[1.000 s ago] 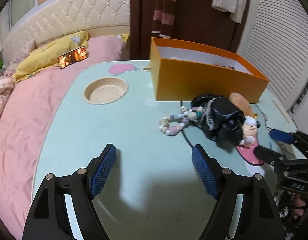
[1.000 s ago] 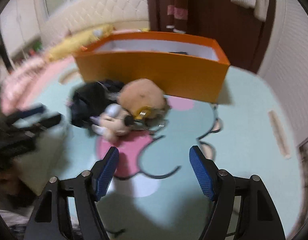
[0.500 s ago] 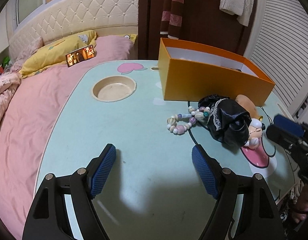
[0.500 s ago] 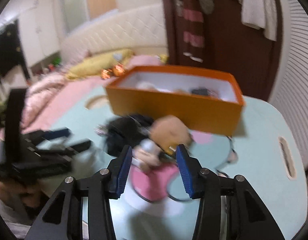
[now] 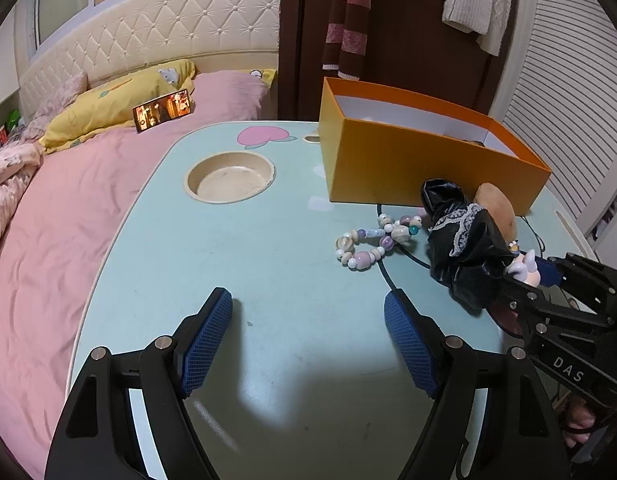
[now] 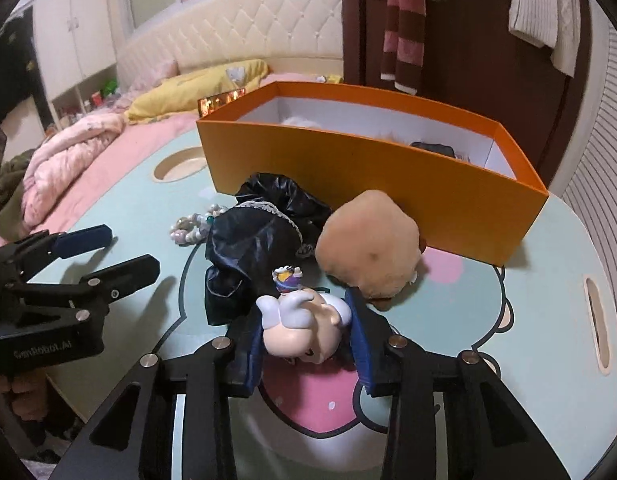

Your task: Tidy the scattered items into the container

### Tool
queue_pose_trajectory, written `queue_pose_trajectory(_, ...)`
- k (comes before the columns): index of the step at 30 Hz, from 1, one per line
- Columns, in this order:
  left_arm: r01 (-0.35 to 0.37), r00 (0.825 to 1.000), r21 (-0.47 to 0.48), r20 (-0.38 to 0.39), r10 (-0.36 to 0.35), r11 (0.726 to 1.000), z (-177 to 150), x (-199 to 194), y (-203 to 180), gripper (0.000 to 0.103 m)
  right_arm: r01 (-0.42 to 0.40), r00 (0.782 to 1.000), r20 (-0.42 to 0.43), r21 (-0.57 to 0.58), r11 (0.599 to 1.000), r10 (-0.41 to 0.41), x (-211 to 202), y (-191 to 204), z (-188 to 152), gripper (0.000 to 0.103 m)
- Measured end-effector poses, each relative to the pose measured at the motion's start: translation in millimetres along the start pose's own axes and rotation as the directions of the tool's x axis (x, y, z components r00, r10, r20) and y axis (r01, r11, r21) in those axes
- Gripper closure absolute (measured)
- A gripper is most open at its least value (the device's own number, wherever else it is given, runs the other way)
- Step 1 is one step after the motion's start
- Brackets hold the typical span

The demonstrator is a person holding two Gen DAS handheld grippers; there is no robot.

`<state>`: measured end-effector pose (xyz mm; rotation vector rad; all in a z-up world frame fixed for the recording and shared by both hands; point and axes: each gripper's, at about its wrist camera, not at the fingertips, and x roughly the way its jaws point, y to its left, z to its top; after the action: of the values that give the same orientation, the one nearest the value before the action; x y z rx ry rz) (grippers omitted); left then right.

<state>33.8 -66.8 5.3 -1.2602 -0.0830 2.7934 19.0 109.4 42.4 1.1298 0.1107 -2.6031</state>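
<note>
Inside orange box [image 6: 372, 160]: dark item [image 6: 432, 148], pale fluff [image 6: 298, 121].

Your pale-green cartoon-printed table [image 5: 268, 248] carries an open orange cardboard box [image 5: 408, 168]; just before it lie a pastel bead bracelet [image 5: 372, 242], crumpled black lace-trimmed cloth [image 6: 252, 240], a brown plush lump [image 6: 368, 252] and a small vinyl figurine [image 6: 300, 328].

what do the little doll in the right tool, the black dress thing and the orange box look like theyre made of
Small pale doll: smooth, slightly glossy, probably moulded plastic or vinyl. Crumpled black dress: shiny creased fabric, satin or faux leather, with a white lace trim. Open orange box: matte, thin flat walls, white inside, likely cardboard.
</note>
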Motion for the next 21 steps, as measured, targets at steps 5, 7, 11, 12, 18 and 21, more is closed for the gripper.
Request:
queue_pose_trajectory(5, 0.041, 0.999, -0.026, 0.012, -0.041, 0.999, 1.5, -3.2, 3.9, 0.025, -0.055, 0.997, 0.049, 0.047, 0.997, 0.052, -12.0, -7.3, -3.0, 0.068)
queue_pose_trajectory(7, 0.034, 0.999, 0.002, 0.03, -0.034, 0.999, 5.0, -5.1, 0.9, 0.025, -0.066, 0.994, 0.086, 0.057, 0.996, 0.061, -20.7, -10.6, -1.7, 0.068)
queue_pose_trajectory(11, -0.002, 1.0, 0.121, -0.003, 0.002, 0.993, 17.8, 2.1, -13.5, 0.028, -0.078, 0.99, 0.12, 0.078, 0.994, 0.068, -32.3, -16.1, 1.3, 0.068)
queue_pose_trajectory(12, 0.009, 1.0, 0.145, -0.022, -0.006, 0.989, 20.9, 5.1, -15.9, 0.034, -0.082, 0.99, 0.124, 0.086, 0.993, 0.071, -34.2, -18.1, 1.3, 0.068)
queue_pose_trajectory(18, 0.09, 0.992, 0.275, -0.113, -0.06, 0.957, 42.7, 27.0, -26.4, 0.04, -0.101, 0.987, 0.133, 0.118, 0.988, 0.085, -38.4, -25.4, 3.1, 0.068)
queue_pose_trajectory(21, 0.138, 0.986, 0.334, -0.137, -0.097, 0.932, 47.6, 34.7, -36.3, 0.04, -0.104, 0.988, 0.13, 0.121, 0.987, 0.088, -37.7, -26.6, 3.2, 0.068)
